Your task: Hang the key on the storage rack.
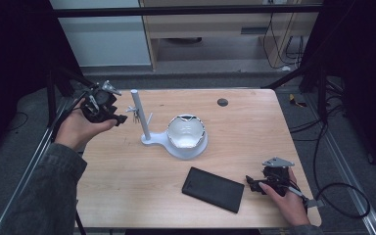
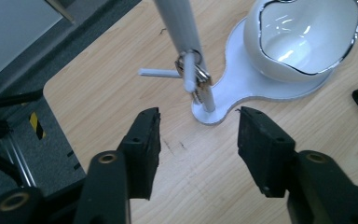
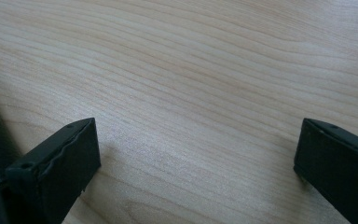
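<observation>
On the wooden table [image 2: 121,88], silver keys [image 2: 196,77] hang from a white stand [image 2: 186,32].

White stand [image 1: 146,128] with silver keys [image 2: 196,79], white bowl [image 1: 186,131] rimmed in silver, black flat case [image 1: 213,188], pale wood-grain desk [image 1: 127,181], black tools.

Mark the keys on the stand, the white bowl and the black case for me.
keys [image 2: 196,77], left gripper view, on the ring at the peg.
white bowl [image 1: 186,133], high view, inside wall.
black case [image 1: 213,188], high view, top face.
</observation>
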### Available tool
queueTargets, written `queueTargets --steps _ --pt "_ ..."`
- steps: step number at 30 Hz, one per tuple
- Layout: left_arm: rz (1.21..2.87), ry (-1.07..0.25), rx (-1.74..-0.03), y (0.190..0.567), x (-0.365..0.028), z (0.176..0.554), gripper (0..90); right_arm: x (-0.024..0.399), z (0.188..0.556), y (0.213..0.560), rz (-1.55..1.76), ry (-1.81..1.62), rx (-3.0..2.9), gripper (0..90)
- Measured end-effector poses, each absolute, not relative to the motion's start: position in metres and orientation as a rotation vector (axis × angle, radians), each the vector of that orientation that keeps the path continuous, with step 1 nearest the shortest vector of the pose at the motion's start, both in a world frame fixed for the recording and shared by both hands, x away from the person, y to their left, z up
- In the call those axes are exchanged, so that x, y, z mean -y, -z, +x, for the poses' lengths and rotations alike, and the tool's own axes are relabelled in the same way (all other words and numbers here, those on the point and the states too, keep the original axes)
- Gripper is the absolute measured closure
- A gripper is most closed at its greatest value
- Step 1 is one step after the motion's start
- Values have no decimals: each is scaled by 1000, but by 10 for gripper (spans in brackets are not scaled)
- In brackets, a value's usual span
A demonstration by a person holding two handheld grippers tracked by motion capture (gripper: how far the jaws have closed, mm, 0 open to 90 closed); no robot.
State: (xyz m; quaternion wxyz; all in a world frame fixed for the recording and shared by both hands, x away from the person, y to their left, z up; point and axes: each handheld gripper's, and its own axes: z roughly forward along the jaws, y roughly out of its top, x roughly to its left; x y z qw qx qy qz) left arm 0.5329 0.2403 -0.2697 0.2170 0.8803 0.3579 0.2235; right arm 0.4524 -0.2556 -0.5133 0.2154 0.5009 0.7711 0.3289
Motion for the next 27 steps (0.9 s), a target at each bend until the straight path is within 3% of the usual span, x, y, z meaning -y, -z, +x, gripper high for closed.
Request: queueTargets --steps 8,18,27 --pt "2456 -630 -917 291 -221 510 302 256 452 513 1388 -912 -2137 4" --pt "2446 -538 -779 322 -184 481 132 256 452 513 1389 -913 -2137 4" --pt "2426 -447 -684 368 -145 468 112 256 452 513 1389 -913 -2138 4"
